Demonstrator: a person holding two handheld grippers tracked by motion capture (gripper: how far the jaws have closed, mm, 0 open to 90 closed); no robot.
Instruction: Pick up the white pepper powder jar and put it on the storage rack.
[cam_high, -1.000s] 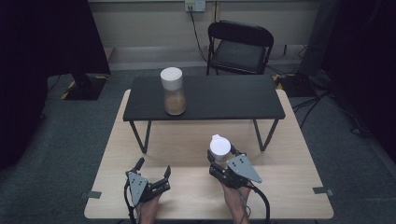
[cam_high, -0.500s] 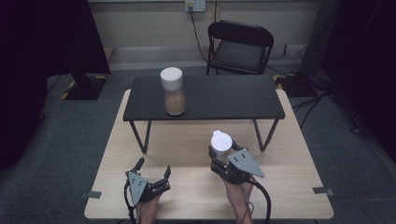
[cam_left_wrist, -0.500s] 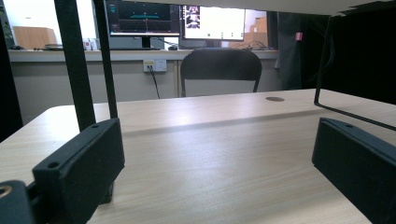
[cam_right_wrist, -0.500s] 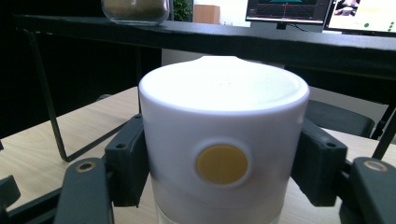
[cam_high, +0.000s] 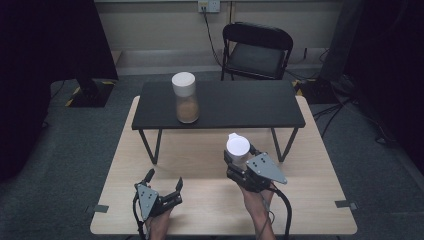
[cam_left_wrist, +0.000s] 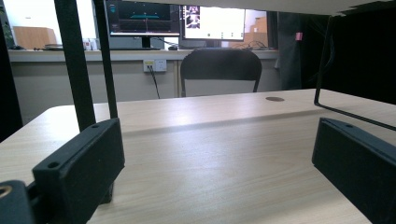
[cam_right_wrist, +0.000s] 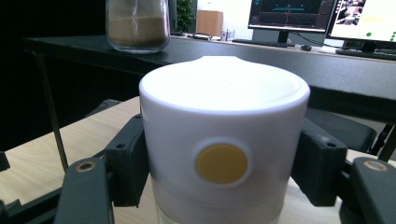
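Before us the wooden table (cam_high: 320, 150) lies open between our left gripper (cam_high: 163, 186) and the black shelf (cam_high: 240, 105), whose legs (cam_high: 150, 146) stand on it and narrow the way beneath. On the shelf's left part a second jar (cam_high: 185, 97) stands, with bare top to its right. The white-lidded jar (cam_high: 238, 149) fills our right gripper (cam_high: 239, 161).

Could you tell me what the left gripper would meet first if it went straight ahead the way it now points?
The left gripper is open, with bare wooden table ahead under the black shelf. Nothing stands in its line as far as the far edge; the black chair lies beyond. The shelf leg looks just clear on its left.
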